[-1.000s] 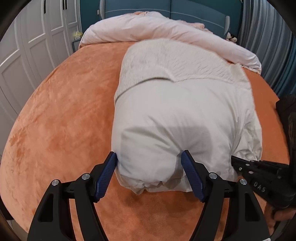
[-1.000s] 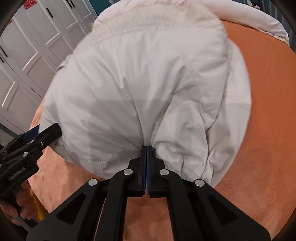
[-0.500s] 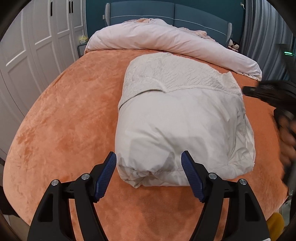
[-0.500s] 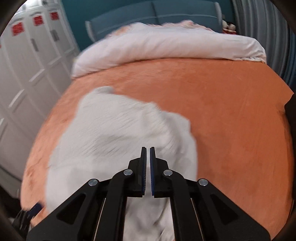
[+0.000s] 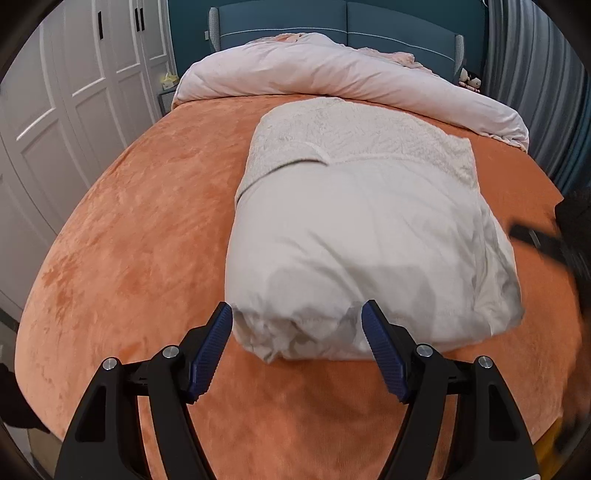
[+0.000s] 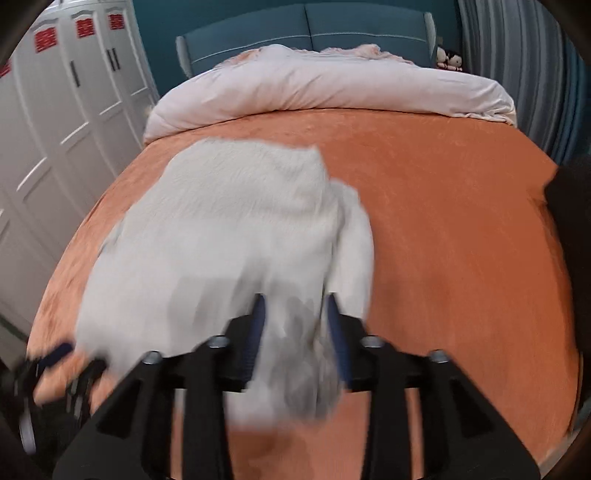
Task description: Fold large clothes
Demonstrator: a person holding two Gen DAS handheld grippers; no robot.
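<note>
A pale grey padded coat (image 5: 354, 236) with a fleecy lining lies folded into a thick bundle on the orange bedspread (image 5: 133, 243). My left gripper (image 5: 297, 349) is open, its blue pads on either side of the bundle's near left corner, not closed on it. In the right wrist view the coat (image 6: 229, 236) is blurred by motion. My right gripper (image 6: 297, 332) is open with the near right end of the bundle between its fingers. The right gripper shows as a dark blur at the right edge of the left wrist view (image 5: 546, 243).
A rolled pink duvet (image 5: 332, 74) lies across the head of the bed before a teal headboard (image 5: 332, 18). White wardrobe doors (image 5: 74, 92) stand on the left. Grey curtains (image 5: 532, 66) hang on the right. Orange bedspread stretches wide to the coat's right (image 6: 461, 240).
My right gripper let go of the coat's edge, swung up and came back down open over the bundle's near right end. The coat settled flat. My left gripper stayed open at the near left corner.
</note>
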